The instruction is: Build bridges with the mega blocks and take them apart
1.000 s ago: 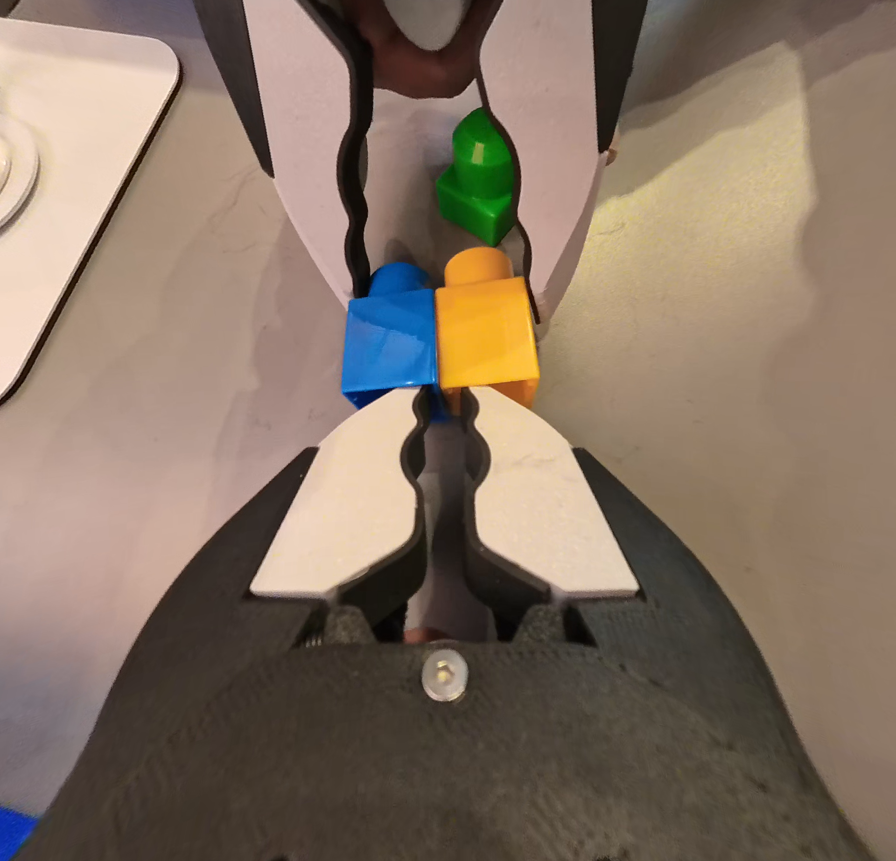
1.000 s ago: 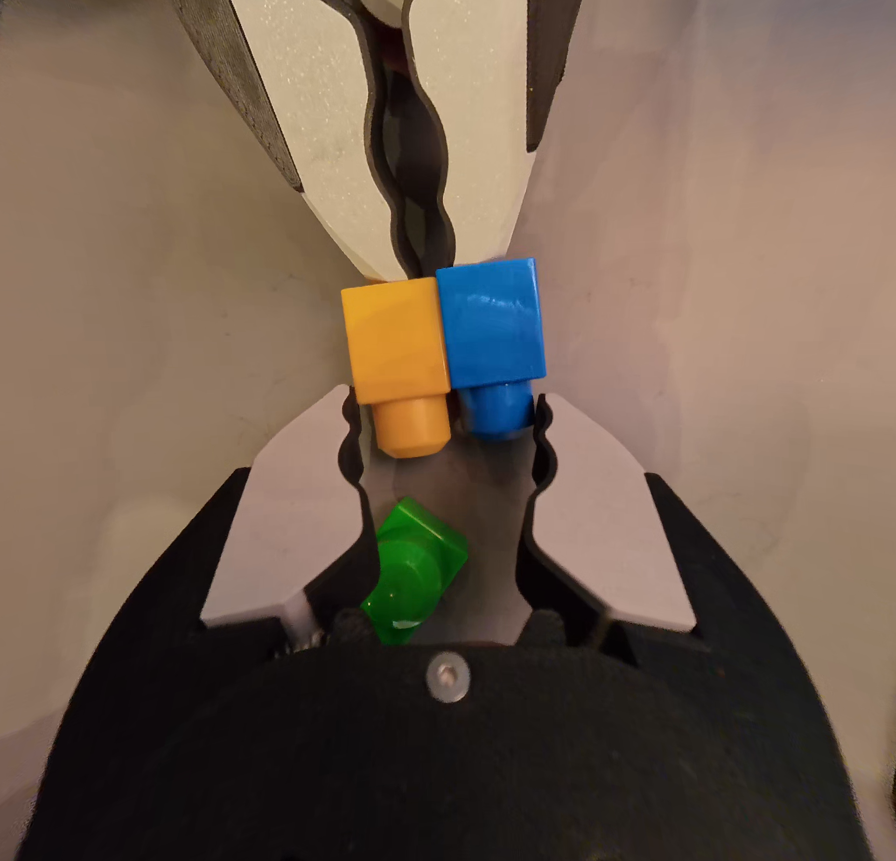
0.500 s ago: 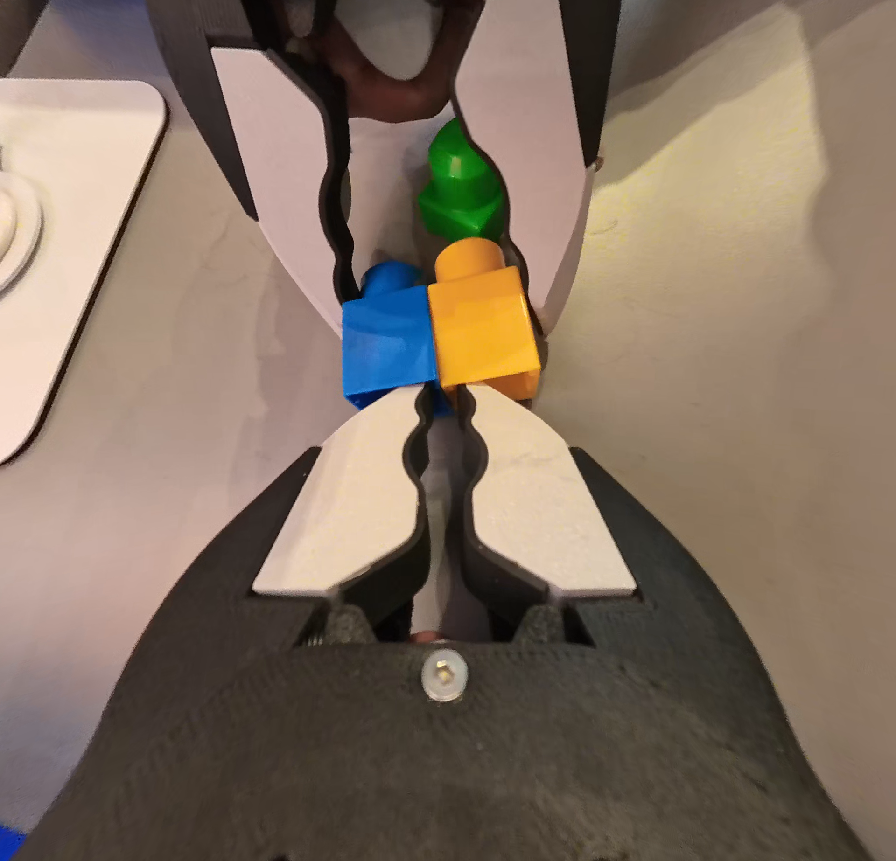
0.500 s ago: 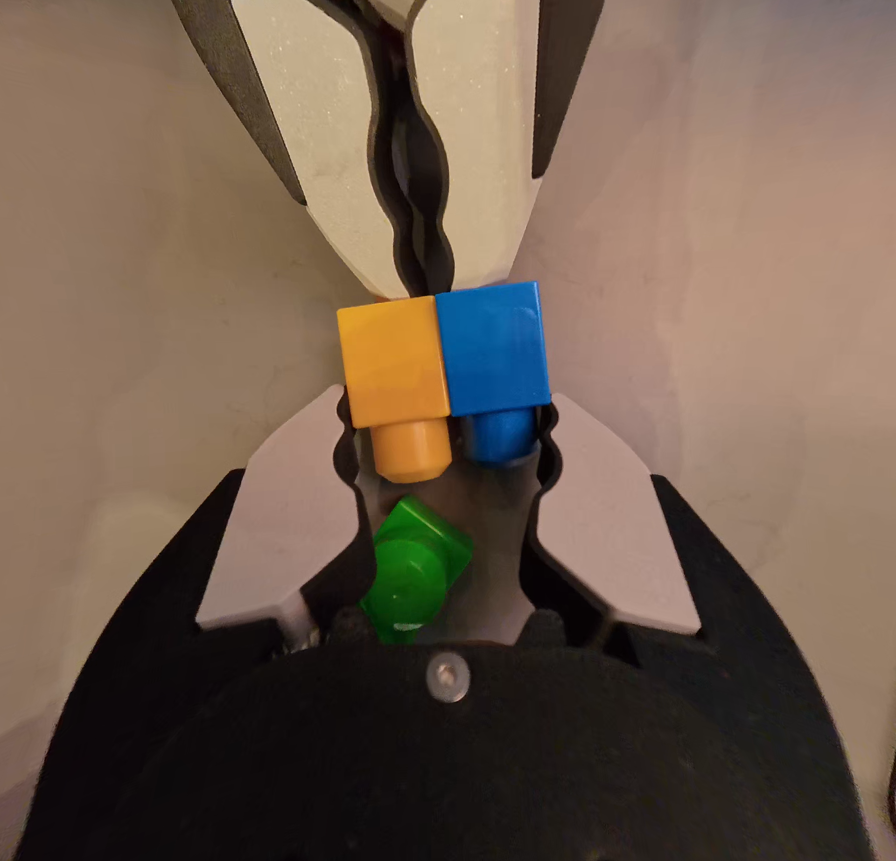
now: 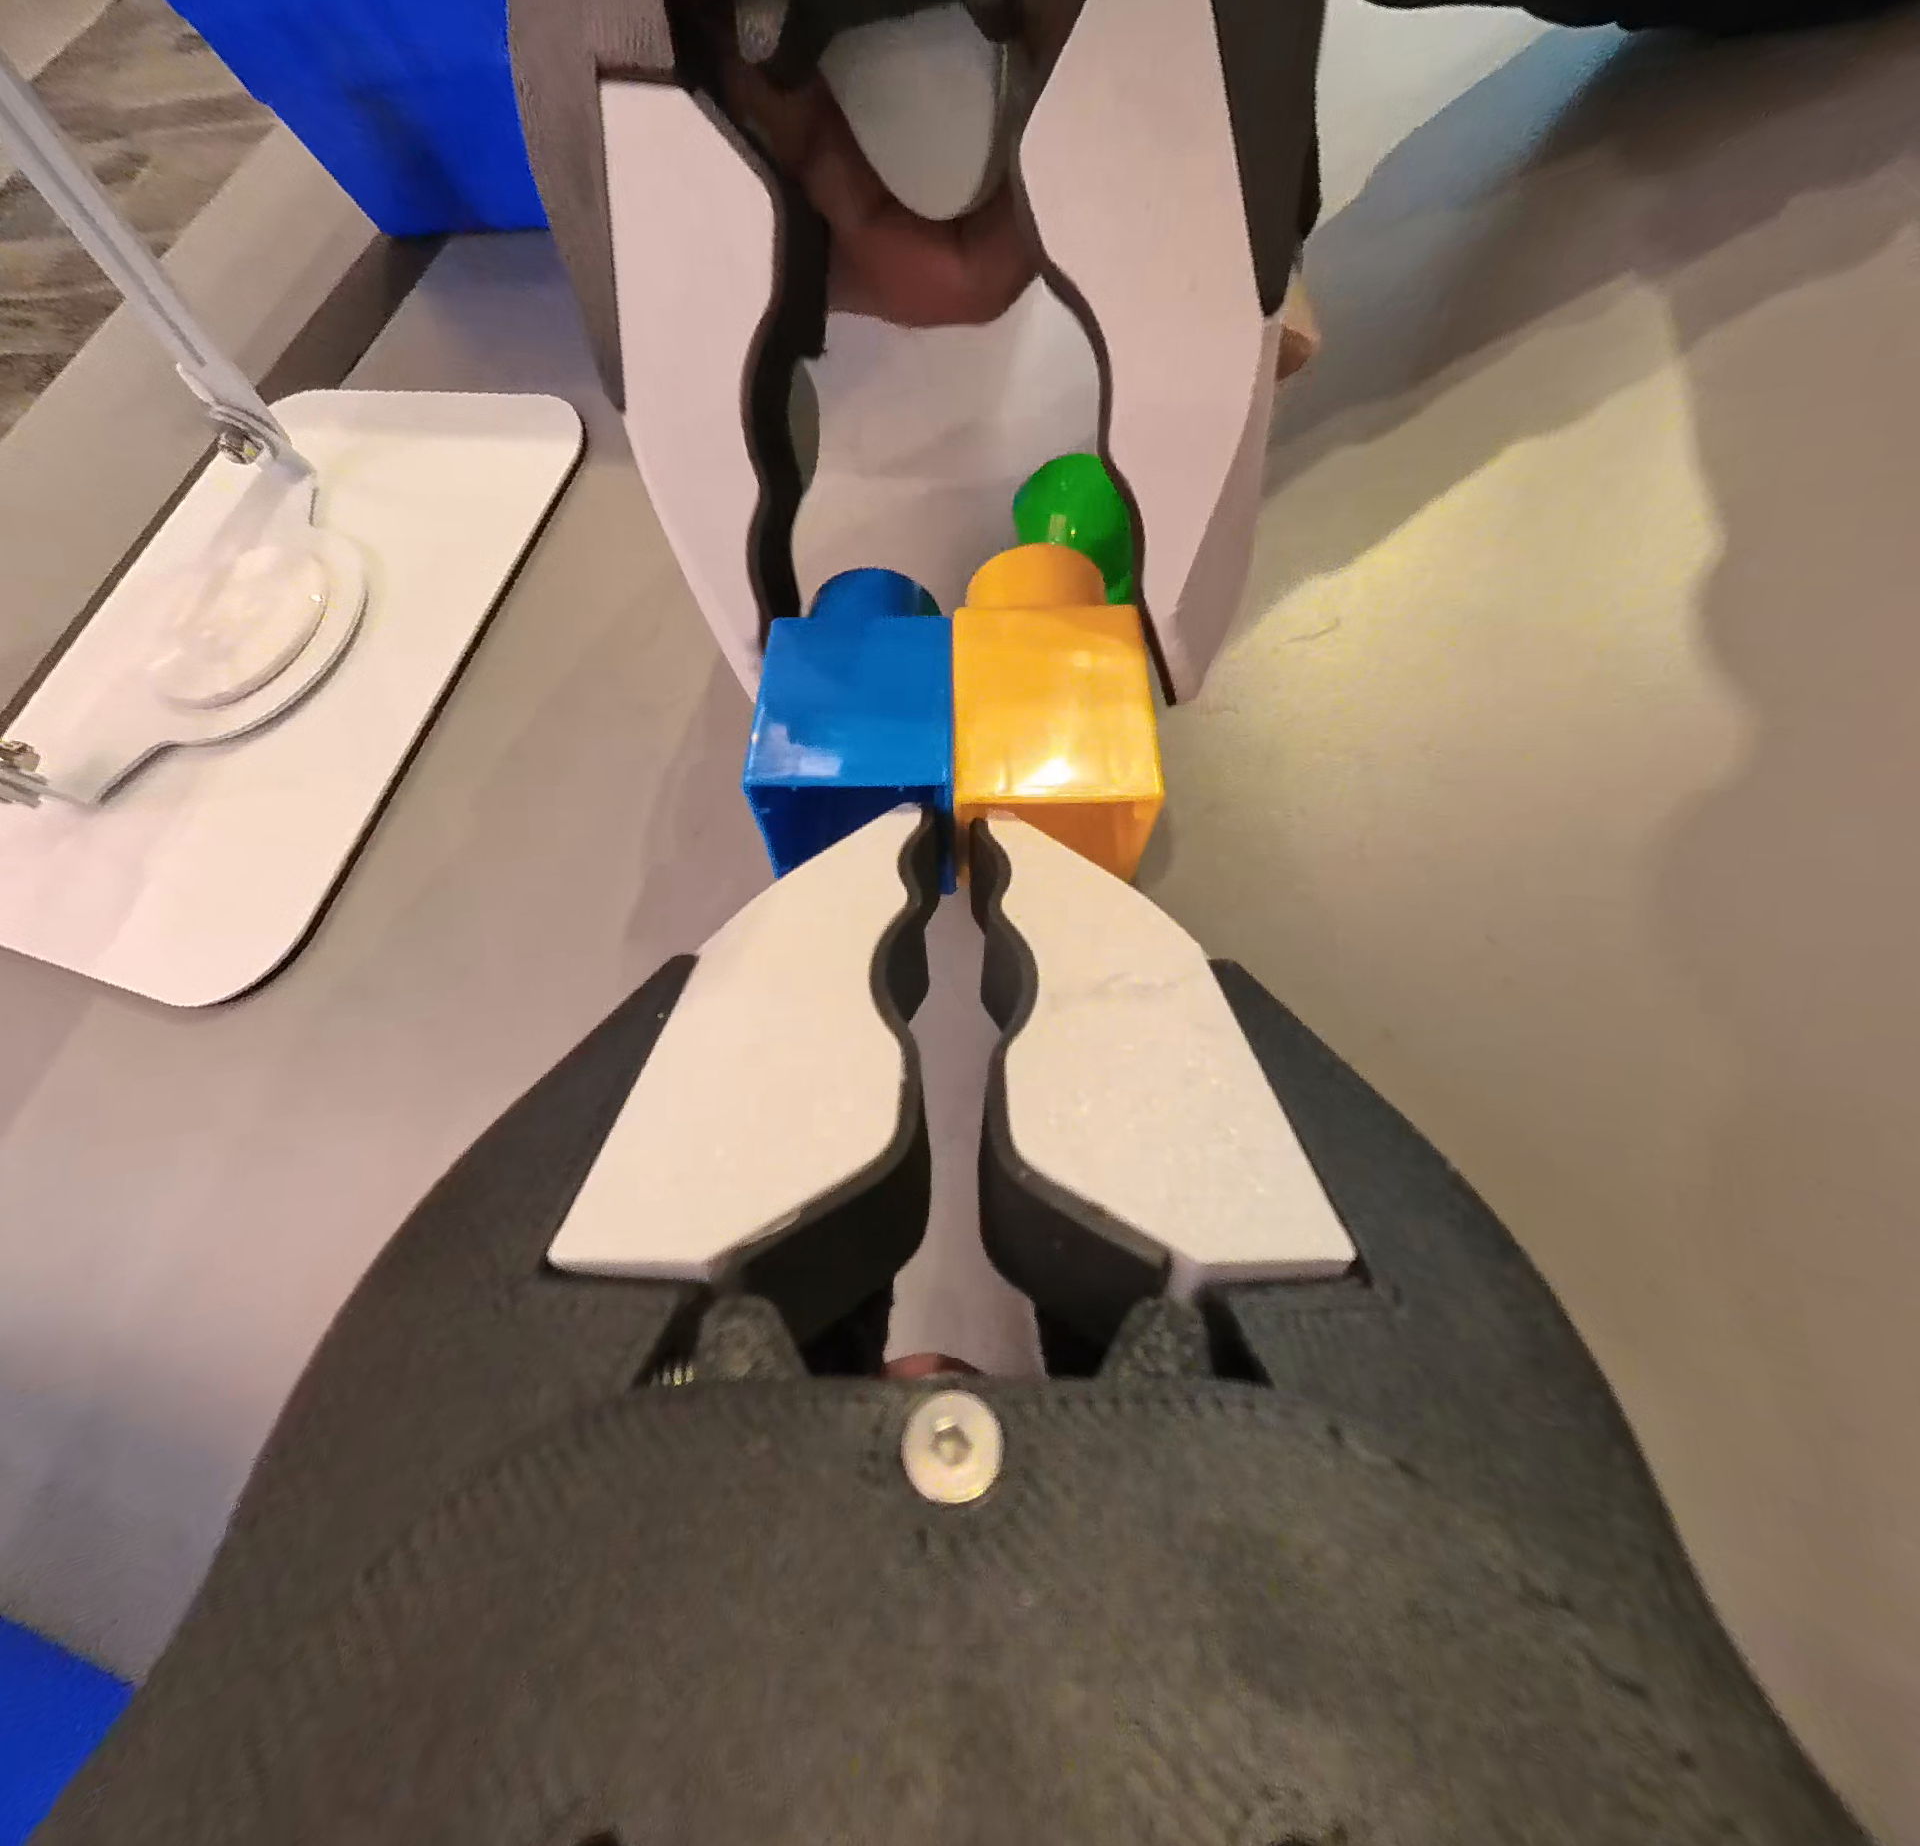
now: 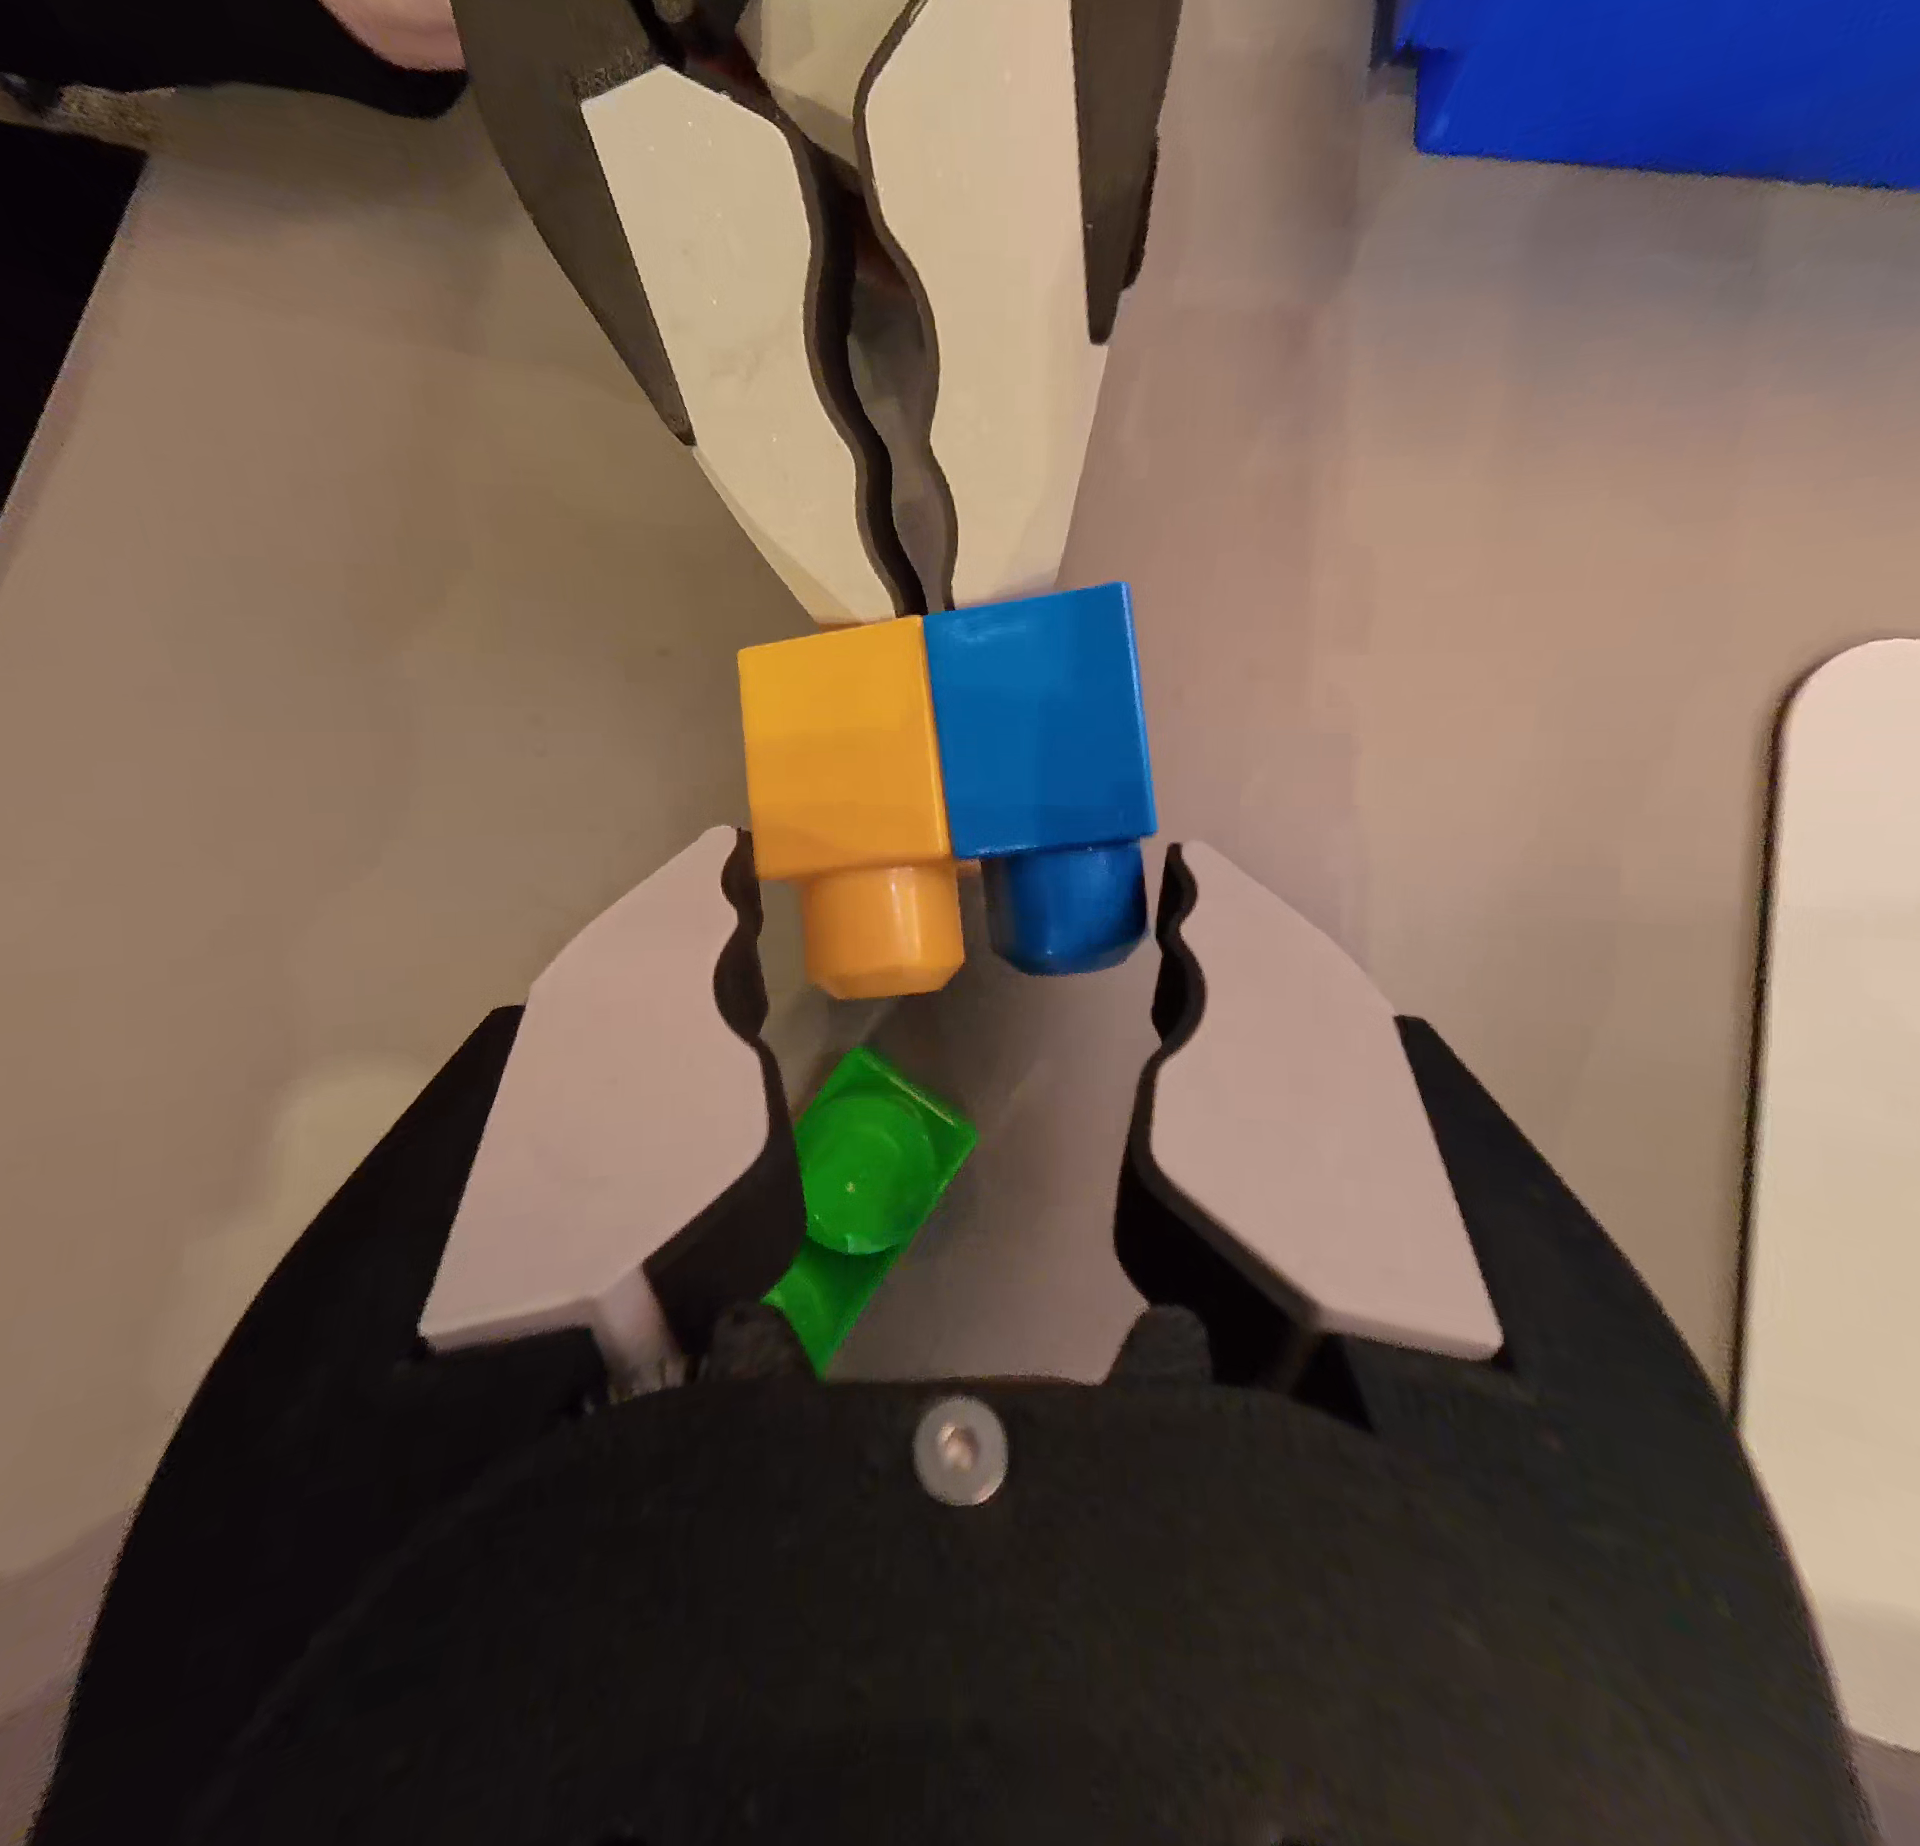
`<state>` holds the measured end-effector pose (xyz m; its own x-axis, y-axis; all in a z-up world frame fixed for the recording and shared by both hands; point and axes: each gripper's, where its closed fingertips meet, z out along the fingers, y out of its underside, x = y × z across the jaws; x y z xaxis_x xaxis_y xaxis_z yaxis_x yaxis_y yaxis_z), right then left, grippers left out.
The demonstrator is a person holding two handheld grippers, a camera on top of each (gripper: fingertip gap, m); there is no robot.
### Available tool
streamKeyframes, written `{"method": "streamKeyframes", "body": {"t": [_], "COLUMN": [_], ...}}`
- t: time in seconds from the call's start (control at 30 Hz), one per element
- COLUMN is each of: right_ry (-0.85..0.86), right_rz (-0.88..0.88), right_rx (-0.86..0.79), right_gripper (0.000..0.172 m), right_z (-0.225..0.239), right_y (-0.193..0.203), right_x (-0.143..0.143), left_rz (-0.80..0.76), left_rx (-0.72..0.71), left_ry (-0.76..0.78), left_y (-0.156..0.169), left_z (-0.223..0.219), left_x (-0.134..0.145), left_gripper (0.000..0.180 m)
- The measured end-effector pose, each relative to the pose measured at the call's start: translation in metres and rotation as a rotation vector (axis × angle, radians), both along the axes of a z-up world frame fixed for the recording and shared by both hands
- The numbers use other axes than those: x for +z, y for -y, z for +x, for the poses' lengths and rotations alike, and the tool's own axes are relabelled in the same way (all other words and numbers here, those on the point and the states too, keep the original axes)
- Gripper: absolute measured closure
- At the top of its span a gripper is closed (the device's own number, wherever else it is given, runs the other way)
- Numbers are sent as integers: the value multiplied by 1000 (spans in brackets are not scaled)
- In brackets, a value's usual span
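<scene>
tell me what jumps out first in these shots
A glossy blue plastic block and an orange plastic block lie side by side between two facing grippers. The left gripper pinches their adjoining walls; the right gripper flanks their studs, open. A green block lies behind.

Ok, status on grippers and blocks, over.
Left gripper shut on adjoining walls of blue plastic block and orange plastic block. Right gripper open, fingers flanking their studs. Green plastic block lies between right fingers.

The left gripper (image 5: 951, 840) now pinches the touching walls of the blue block (image 5: 852, 700) and orange block (image 5: 1055, 705) tighter. Both views sit farther back, so a blue bin (image 5: 364, 71) appears beyond the right gripper (image 6: 956, 861).
</scene>
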<state>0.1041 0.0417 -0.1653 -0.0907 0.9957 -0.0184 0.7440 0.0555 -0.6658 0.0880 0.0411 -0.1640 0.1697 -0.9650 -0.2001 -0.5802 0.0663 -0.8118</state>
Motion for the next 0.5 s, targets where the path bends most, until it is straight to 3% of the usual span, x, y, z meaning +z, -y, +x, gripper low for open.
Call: {"method": "streamKeyframes", "body": {"t": [0.17, 0.3, 0.5], "right_ry": [-51, 9, 225], "right_rz": [34, 31, -11], "right_rx": [-68, -152, -259], "right_gripper": [93, 91, 99], "right_z": [15, 45, 73], "right_y": [-13, -13, 8], "right_x": [28, 37, -16], "left_rz": [36, 100, 179], "left_rx": [23, 68, 95], "left_ry": [52, 76, 46], "left_y": [-4, -10, -13], "left_z": [-4, -10, -9], "left_x": [14, 26, 32], "left_gripper": [176, 176, 176]}}
